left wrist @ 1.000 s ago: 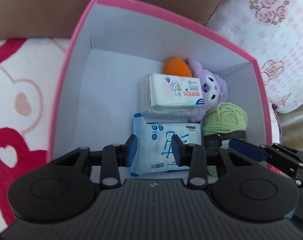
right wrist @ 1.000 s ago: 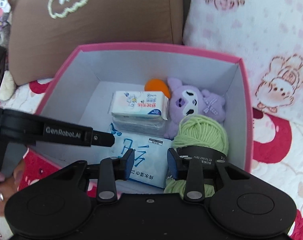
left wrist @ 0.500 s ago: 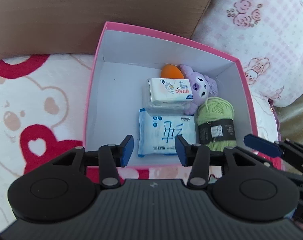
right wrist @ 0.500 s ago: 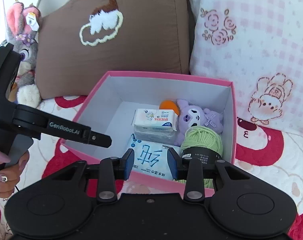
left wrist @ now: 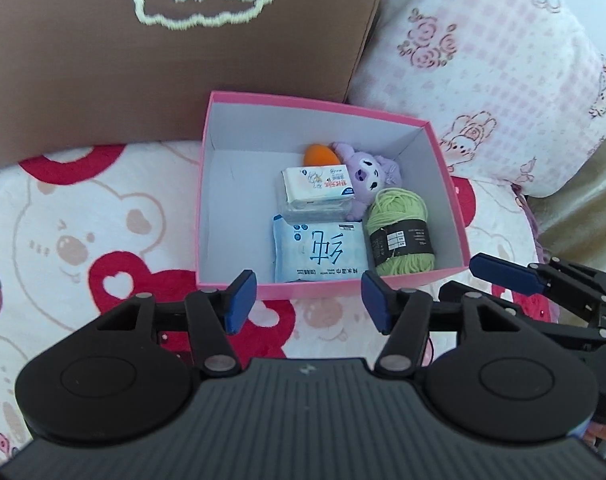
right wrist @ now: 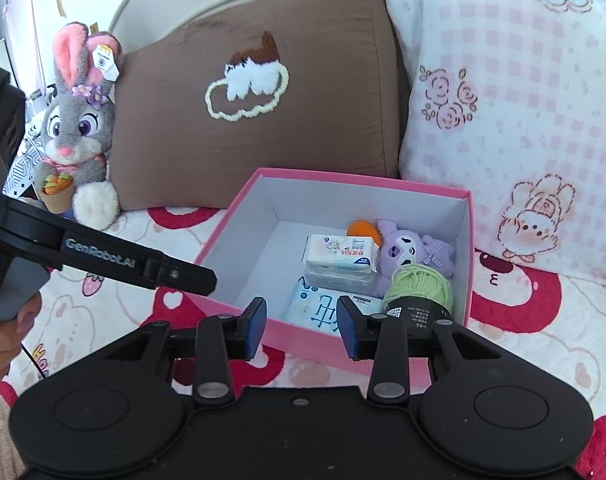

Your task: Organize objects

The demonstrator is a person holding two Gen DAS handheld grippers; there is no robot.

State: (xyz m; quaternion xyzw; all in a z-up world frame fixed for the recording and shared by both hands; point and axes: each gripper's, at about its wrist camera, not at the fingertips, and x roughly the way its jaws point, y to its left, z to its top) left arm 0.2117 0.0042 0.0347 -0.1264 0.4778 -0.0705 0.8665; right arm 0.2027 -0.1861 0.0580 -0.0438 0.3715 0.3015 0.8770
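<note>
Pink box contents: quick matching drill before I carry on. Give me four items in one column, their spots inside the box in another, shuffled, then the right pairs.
Items, as seen from the left wrist view of the pink box:
1. green yarn ball
2. blue wet-wipes pack
3. purple plush toy
4. orange sponge

Places:
A. farthest back, behind the white tissue pack
B. near wall, middle of the box
C. near right corner
D. right of the white tissue pack, behind the yarn

Pairs: 1-C, 2-B, 3-D, 4-A
</note>
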